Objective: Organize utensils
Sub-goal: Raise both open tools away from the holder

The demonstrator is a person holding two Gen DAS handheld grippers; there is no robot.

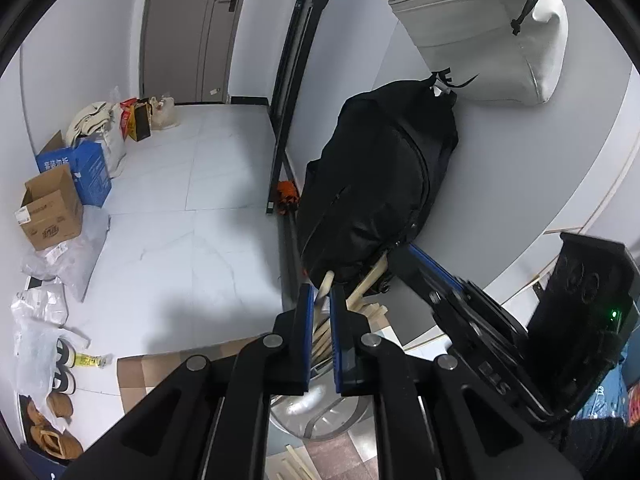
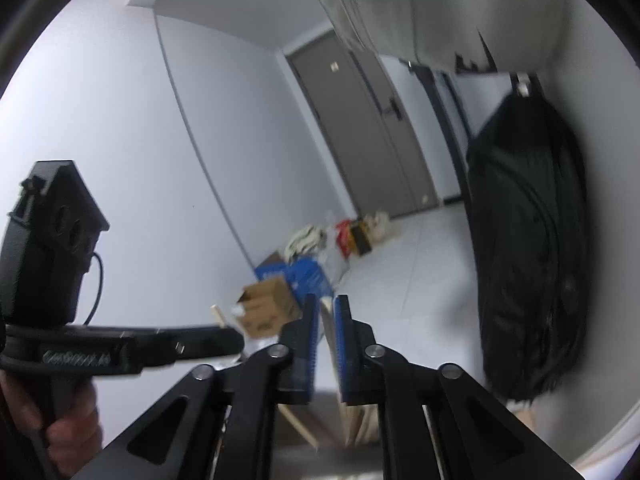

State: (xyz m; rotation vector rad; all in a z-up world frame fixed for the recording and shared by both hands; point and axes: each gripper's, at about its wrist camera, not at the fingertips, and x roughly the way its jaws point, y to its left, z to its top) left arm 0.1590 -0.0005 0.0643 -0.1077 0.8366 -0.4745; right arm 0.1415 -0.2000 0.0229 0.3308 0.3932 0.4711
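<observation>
Pale wooden utensil handle rising lengthwise between the closed jaws of the left gripper above a round steel container, while the right gripper, beside it, has a flat wooden stick in its narrow gap, contact indiscernible.

Black backpack blocks right; tiled floor left open.
</observation>
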